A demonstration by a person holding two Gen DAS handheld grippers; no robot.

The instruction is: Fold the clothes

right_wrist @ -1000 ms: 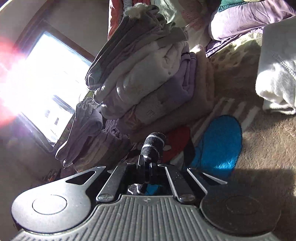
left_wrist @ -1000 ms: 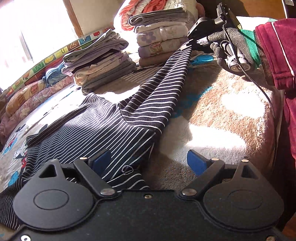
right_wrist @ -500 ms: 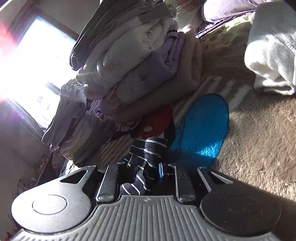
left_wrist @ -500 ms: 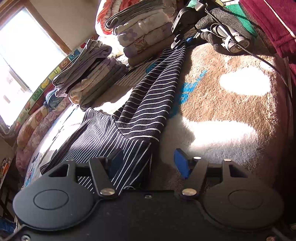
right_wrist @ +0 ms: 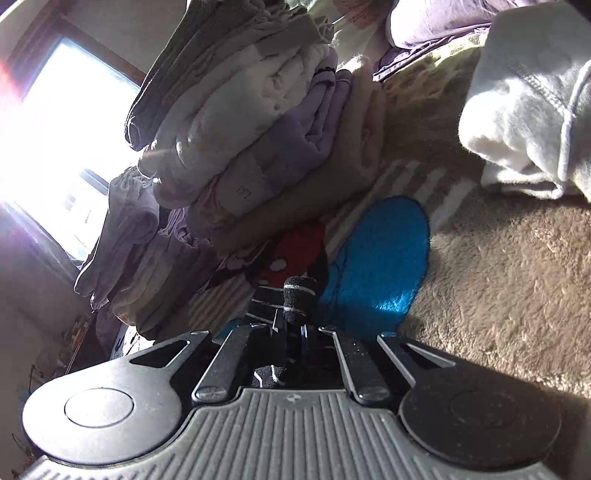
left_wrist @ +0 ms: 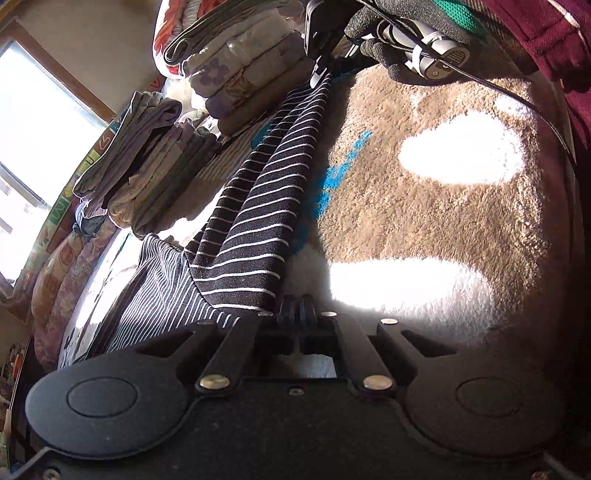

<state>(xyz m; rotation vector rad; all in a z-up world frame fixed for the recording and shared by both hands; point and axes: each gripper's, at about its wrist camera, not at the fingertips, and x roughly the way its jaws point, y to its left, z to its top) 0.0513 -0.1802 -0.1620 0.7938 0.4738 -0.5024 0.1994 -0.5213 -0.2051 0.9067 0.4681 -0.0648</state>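
Observation:
A black garment with thin white stripes (left_wrist: 266, 221) lies stretched in a long band across the brown plush blanket (left_wrist: 443, 221). In the left wrist view my left gripper (left_wrist: 297, 308) is shut on its near edge. My right gripper (left_wrist: 320, 72), held by a gloved hand (left_wrist: 373, 44), grips the far end beside the folded stacks. In the right wrist view my right gripper (right_wrist: 293, 326) is shut, with a bunched fold of the striped garment (right_wrist: 300, 295) sticking out between its fingers. The rest of the garment spreads down to the left (left_wrist: 155, 295).
Two stacks of folded clothes (left_wrist: 236, 74) (left_wrist: 155, 158) stand at the back, close to the right gripper (right_wrist: 258, 147). A white garment (right_wrist: 528, 110) lies at the right. A window (left_wrist: 33, 155) is bright on the left. A maroon sleeve (left_wrist: 546, 33) is at the top right.
My left gripper went from open to shut at the garment's near edge. The garment has been pulled taut into a straight band. The right gripper kept its hold.

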